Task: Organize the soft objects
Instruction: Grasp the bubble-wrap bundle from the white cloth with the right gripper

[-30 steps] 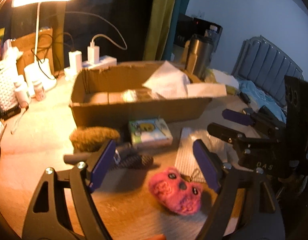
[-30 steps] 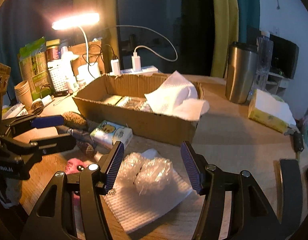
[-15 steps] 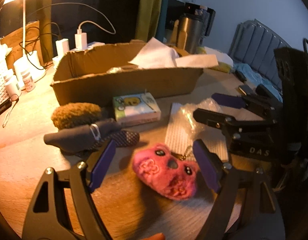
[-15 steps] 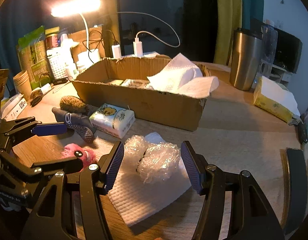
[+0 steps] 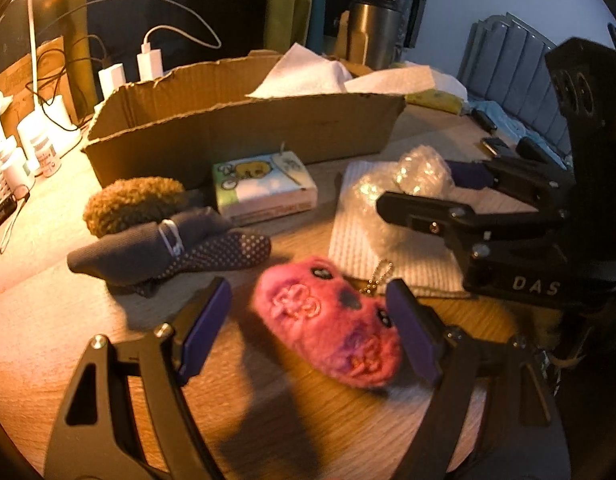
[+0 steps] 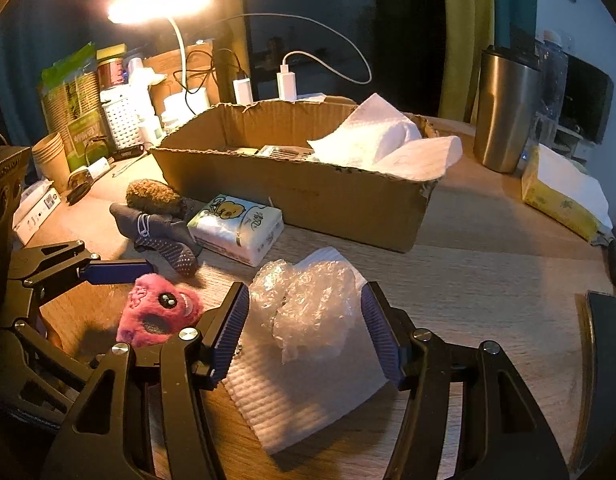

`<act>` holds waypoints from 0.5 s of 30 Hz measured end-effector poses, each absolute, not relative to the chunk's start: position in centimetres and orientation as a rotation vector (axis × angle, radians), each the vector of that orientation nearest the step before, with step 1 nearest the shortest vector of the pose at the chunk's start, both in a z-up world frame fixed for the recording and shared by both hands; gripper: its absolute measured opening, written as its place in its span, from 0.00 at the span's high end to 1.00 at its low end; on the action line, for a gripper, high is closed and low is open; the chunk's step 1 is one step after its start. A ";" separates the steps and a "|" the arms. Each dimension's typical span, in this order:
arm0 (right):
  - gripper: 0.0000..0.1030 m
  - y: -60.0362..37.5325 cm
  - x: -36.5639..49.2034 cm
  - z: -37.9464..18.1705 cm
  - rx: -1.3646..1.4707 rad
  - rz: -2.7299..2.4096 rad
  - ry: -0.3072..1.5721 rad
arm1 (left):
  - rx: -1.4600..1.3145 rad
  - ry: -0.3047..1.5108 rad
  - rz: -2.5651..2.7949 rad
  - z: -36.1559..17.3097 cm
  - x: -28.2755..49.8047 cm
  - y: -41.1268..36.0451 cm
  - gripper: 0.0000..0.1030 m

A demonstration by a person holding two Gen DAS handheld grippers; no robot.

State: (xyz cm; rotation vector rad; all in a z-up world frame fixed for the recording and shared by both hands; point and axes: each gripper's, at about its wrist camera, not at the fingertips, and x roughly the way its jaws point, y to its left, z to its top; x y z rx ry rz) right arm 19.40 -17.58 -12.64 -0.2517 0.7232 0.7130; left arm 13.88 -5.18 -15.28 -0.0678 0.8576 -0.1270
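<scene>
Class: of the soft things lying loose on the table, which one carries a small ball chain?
The pink plush, between the left gripper's open jaws; the others have no chain.

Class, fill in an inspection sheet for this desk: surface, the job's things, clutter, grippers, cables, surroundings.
Surface: wooden table, crowded.
Job's things: pink plush, socks, brown fuzzy ball, bubble wrap on a white cloth, tissue pack, cardboard box.
Clutter: steel tumbler, paper cups, bottles.
Grippers: left gripper open around plush; right gripper open around bubble wrap.
Cables: charger cables behind box.
Surroundings: lit lamp, curtains.
</scene>
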 end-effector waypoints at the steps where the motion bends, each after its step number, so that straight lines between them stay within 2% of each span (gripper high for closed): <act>1: 0.47 -17.6 19.3 -12.6 -0.254 0.715 0.719 | -0.063 0.856 -0.128 -15.3 13.8 -5.2 0.22; 4: 0.53 -17.6 18.9 -12.4 -0.264 0.718 0.700 | -0.046 0.851 -0.142 -15.3 13.7 -5.5 0.29; 5: 0.54 -17.6 18.8 -12.3 -0.266 0.720 0.696 | -0.044 0.847 -0.146 -15.2 13.6 -5.6 0.37; 6: 0.54 -17.6 18.7 -12.2 -0.269 0.722 0.691 | -0.040 0.843 -0.153 -15.2 13.4 -5.7 0.40; 13: 0.56 -18.1 17.9 -11.0 -0.270 0.721 0.641 | -0.040 0.839 -0.176 -15.2 13.3 -5.7 0.49; 15: 0.56 -18.2 17.9 -10.6 -0.267 0.719 0.630 | -0.041 0.835 -0.187 -15.1 13.2 -5.7 0.55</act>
